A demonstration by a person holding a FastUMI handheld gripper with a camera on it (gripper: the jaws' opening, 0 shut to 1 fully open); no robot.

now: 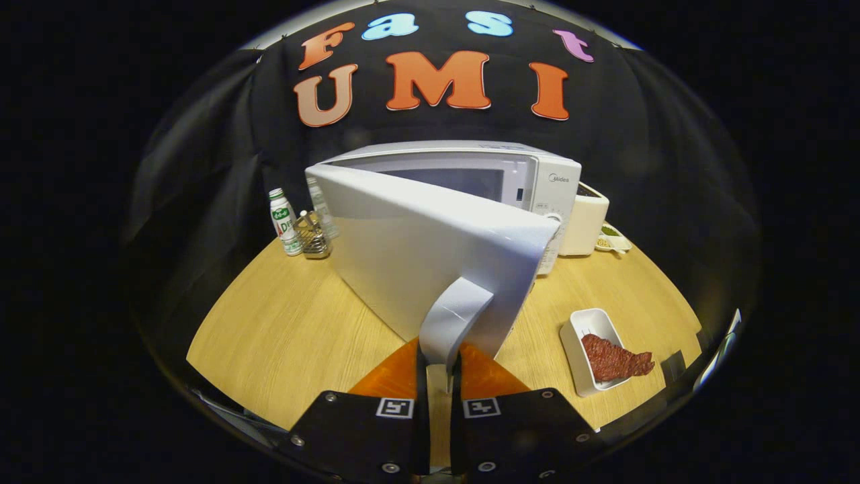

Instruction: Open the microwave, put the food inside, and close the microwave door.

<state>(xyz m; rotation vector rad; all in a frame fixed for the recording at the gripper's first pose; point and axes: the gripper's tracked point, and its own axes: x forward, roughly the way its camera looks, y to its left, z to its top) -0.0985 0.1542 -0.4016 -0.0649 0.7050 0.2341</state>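
A white microwave (537, 181) stands at the back of the wooden table (282, 336). Its door (416, 262) is swung partly open toward me, hinged on the left, and the cavity shows behind it. My gripper (440, 366) is shut on the door handle (453, 319), which runs down between the two fingers. To the right of the fingers a white rectangular dish (578, 349) holds a dark red slab of meat (615, 359) that hangs over its right rim.
A small white bottle with a green label (285, 230) and a metal holder (314, 236) stand left of the microwave. A cream appliance (583, 218) and a small dish (613, 238) sit to its right. The table's front edge curves just below the fingers.
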